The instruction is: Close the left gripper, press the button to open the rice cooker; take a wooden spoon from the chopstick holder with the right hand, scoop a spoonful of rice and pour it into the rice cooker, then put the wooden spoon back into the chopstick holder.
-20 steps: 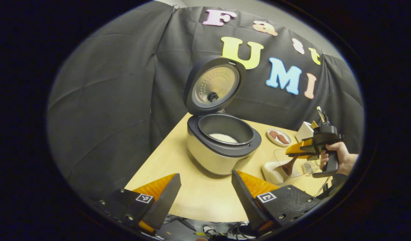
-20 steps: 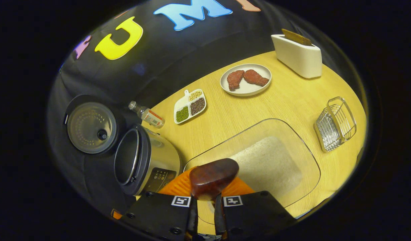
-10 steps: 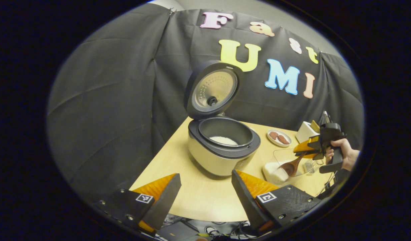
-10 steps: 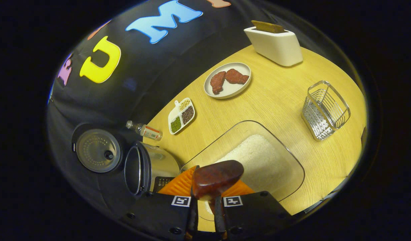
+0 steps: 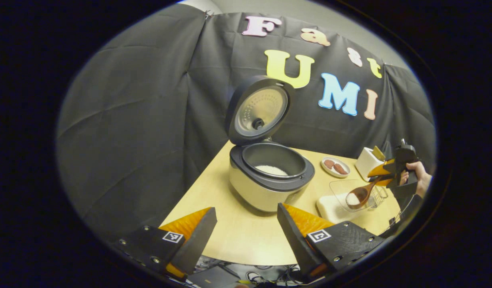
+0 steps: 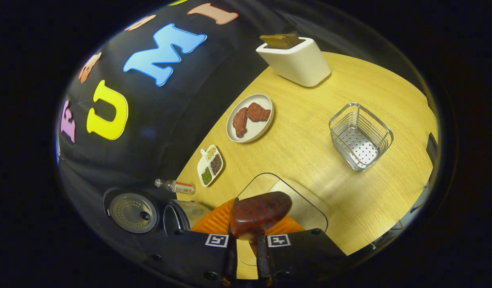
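Right gripper [image 6: 244,244] clamps the spoon [image 5: 361,196], loaded with rice, above the glass dish [image 5: 342,191] near the desk's right edge. Left gripper [image 5: 246,228] hangs open. Cooker [image 5: 270,176] stands lid-up; pouring and returning the spoon to the holder [image 6: 360,136] remain.

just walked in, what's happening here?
A person's right claw is shut on a wooden spoon loaded with rice, held above the glass rice dish. The rice cooker stands open with some rice already in its pot. The left claw is open, holding nothing, near the table edge.
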{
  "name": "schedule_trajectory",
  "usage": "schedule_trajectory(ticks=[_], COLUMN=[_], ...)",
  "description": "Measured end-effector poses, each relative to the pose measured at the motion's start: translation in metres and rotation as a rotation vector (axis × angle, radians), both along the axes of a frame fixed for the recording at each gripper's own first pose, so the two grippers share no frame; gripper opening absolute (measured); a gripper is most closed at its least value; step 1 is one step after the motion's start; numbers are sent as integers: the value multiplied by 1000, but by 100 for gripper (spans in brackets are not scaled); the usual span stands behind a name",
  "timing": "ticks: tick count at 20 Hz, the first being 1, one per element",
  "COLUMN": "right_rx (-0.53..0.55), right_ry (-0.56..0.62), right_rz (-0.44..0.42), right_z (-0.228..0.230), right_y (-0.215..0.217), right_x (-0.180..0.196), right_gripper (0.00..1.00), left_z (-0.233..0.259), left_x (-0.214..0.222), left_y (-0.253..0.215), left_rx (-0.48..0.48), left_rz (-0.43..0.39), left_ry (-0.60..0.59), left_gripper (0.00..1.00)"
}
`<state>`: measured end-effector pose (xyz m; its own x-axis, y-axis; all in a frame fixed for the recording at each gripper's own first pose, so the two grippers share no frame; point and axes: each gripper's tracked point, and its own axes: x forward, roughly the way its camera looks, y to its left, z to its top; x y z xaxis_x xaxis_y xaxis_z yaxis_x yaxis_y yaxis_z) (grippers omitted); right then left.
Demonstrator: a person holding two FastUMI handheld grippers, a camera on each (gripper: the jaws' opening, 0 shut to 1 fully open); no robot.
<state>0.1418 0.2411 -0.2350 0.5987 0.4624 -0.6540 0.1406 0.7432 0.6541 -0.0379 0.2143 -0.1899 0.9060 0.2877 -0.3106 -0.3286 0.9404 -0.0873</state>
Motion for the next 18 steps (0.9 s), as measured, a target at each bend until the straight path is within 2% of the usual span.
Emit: schedule_trajectory(ticks=[2, 3, 5, 6, 7, 8, 9, 10, 11, 18], right_rx=[27, 44, 79, 96, 114, 130, 144, 157, 171, 247], right_ry=[7, 14, 32, 40, 42, 42, 39, 36, 35, 13], right_rz=[-25, -36, -58, -68, -74, -79, -83, -86, -92, -78], right_z=[4, 7, 12, 14, 18, 23, 28, 33, 38, 76], right_y=[-4, -6, -9, -8, -7, -8, -6, -6, -4, 20], right_x=[2, 3, 3, 6, 7, 9, 13, 13, 15, 34], right_gripper=[17, 21, 21, 17, 21, 18, 21, 18, 21, 21], left_z=[2, 2, -1, -4, -5, -6, -6, -9, -9, -14], left_x=[1, 1, -1, -3, -3, -5, -8, -9, -11, -20], left_y=[-2, -2, -1, -2, -1, 0, 1, 1, 3, 15], left_rx=[3, 2, 1, -3, -8, -12, -13, -15, -17, -39], left_rz=[-6, -8, -8, -6, -4, 0, 4, 8, 13, 61], left_ry=[-9, -11, -12, -10, -10, -11, -12, -12, -12, -12], left_gripper=[96, 96, 96, 96, 96, 96, 96, 96, 96, 96])
